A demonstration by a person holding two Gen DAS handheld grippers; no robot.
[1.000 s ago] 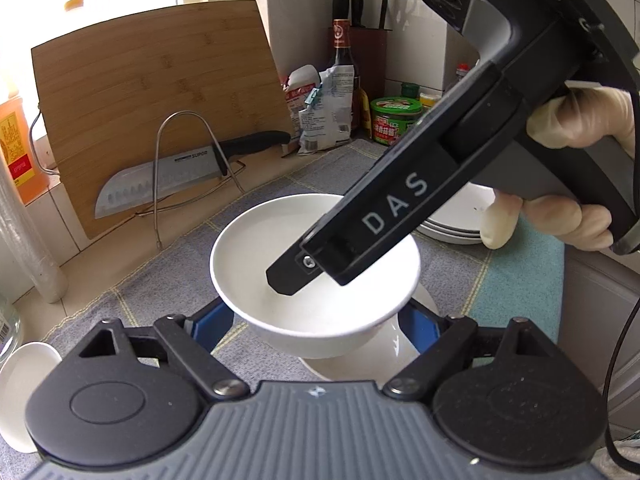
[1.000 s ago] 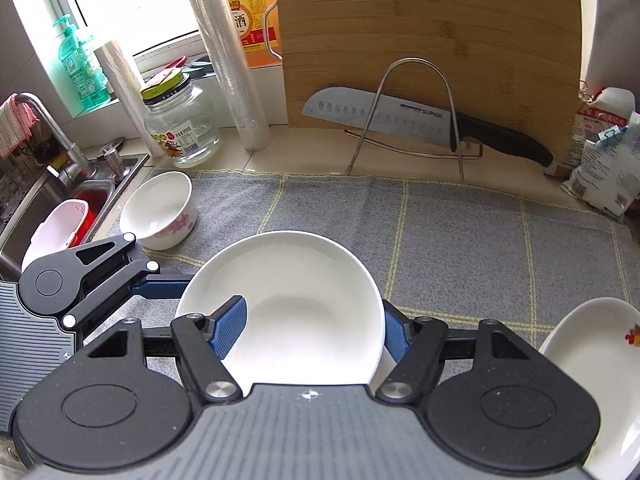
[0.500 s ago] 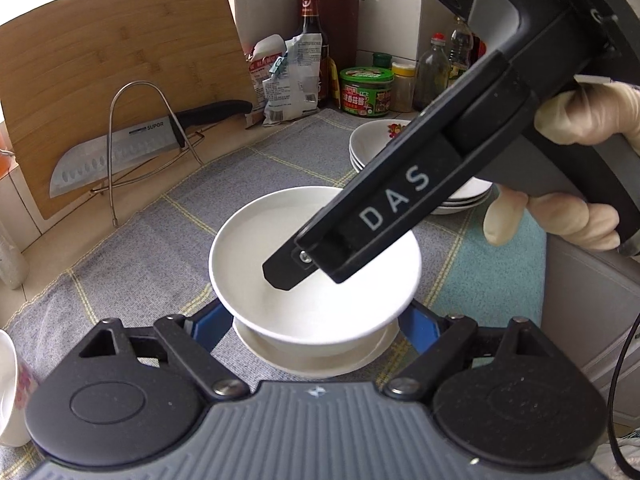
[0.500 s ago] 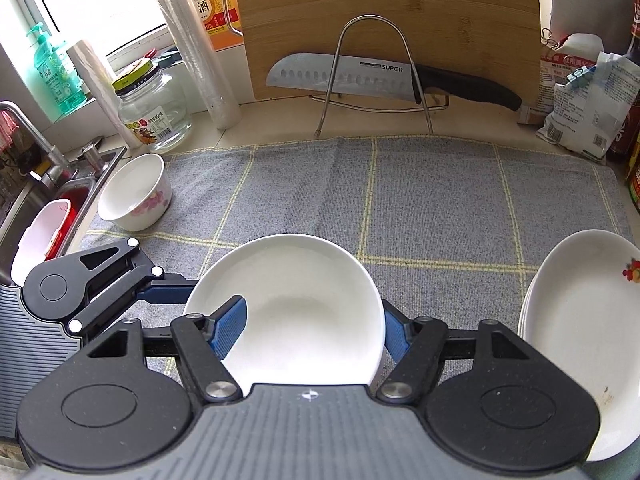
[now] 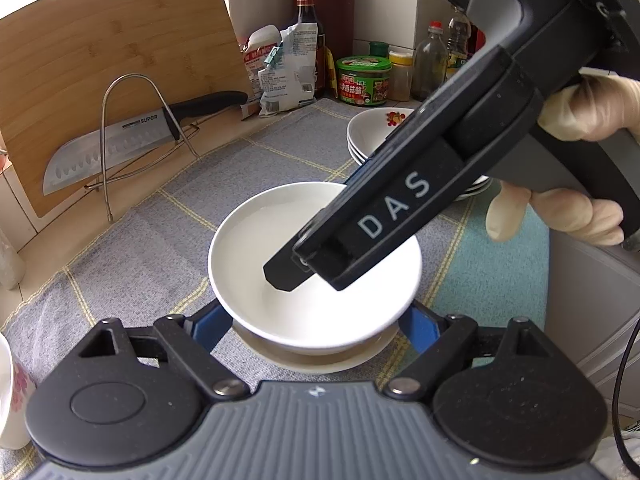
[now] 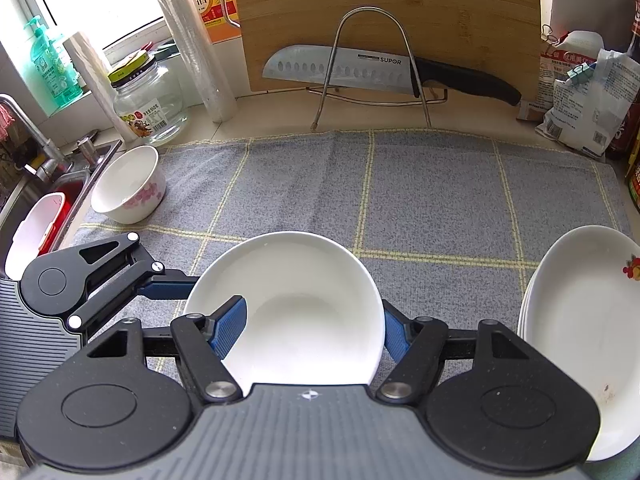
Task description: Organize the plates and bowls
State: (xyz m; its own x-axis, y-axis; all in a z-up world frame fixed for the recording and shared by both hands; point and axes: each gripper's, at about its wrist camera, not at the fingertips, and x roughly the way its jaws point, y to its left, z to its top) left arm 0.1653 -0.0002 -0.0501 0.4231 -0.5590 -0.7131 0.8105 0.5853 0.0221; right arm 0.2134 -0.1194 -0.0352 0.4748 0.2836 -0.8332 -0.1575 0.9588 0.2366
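A plain white bowl (image 5: 280, 224) (image 6: 296, 300) hangs low over a shallow white dish (image 5: 320, 362) on the grey checked mat (image 6: 440, 192); I cannot tell whether they touch. My left gripper (image 5: 316, 326) has a blue pad on each side of the bowl, under its rim, and is shut on it. My right gripper (image 6: 312, 332) is shut on the bowl's wall, one finger inside and the other outside. In the left wrist view that inner finger (image 5: 288, 272) dips into the bowl. A gloved hand (image 5: 580, 112) holds the right gripper.
A stack of white plates (image 6: 580, 320) (image 5: 372, 132) with a fruit motif stands to the right. A small flowered bowl (image 6: 128, 184) sits at the mat's left edge by the sink (image 6: 24, 200). A knife (image 6: 360, 70) on a wire rack and a cutting board (image 6: 400, 12) stand behind, with jars and bottles.
Both grippers sank with the bowl and shifted toward the plate stack. The bowl now sits centred over the shallow dish, which lay off to one side before. Both grips are unchanged.
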